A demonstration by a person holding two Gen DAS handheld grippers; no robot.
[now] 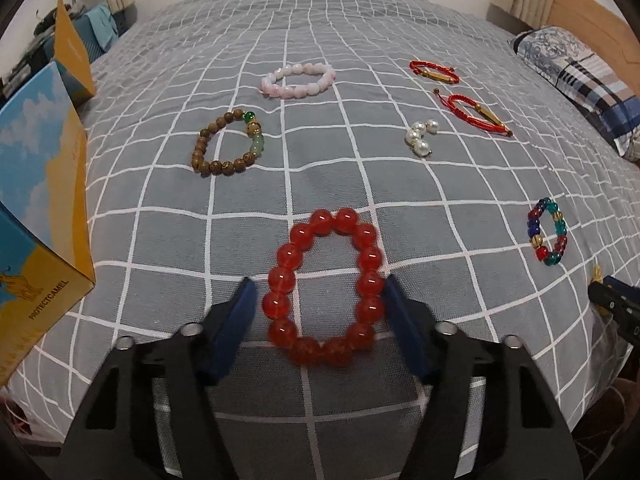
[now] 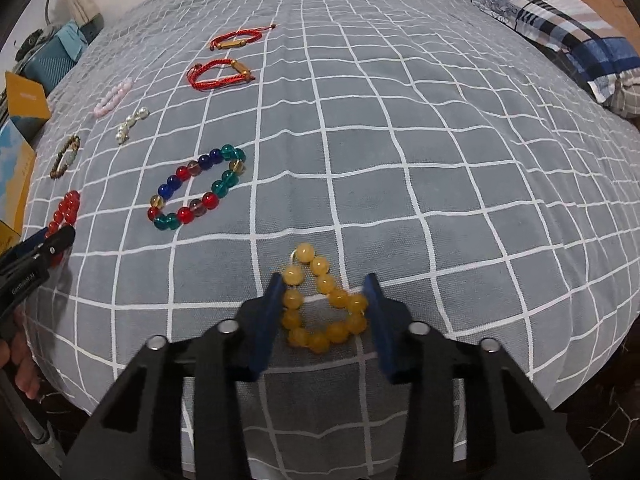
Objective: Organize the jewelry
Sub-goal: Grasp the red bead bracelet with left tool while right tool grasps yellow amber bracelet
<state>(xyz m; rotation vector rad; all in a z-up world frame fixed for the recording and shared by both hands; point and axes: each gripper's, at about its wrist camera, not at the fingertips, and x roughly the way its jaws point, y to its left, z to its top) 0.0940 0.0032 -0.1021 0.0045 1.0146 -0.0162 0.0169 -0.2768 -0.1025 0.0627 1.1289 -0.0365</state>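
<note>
Light: even, soft indoor, moderately bright.
Shadows: faint beneath the glossy red bead bracelet (image 1: pixel 325 288).
Glare: small highlights on its beads.
Distortion: strong fisheye; grey white-checked bedspread (image 2: pixel 400 168) bulges, dark corner vignetting.
Blur: slight softness at edges.

Left wrist view: I see open bedspread (image 1: pixel 320 184) mid-frame, between the red bead bracelet (image 1: pixel 325 288) at the bottom and the wooden bead bracelet (image 1: pixel 230 144) and pearls (image 1: pixel 420 136) above. Cardboard box (image 1: pixel 40 216) walls off the left edge. Right wrist view: whole right half is bare bed, pillow (image 2: pixel 560 20) blocks only the upper right. Multicolour bracelet (image 2: pixel 196 188) sits left of centre.
</note>
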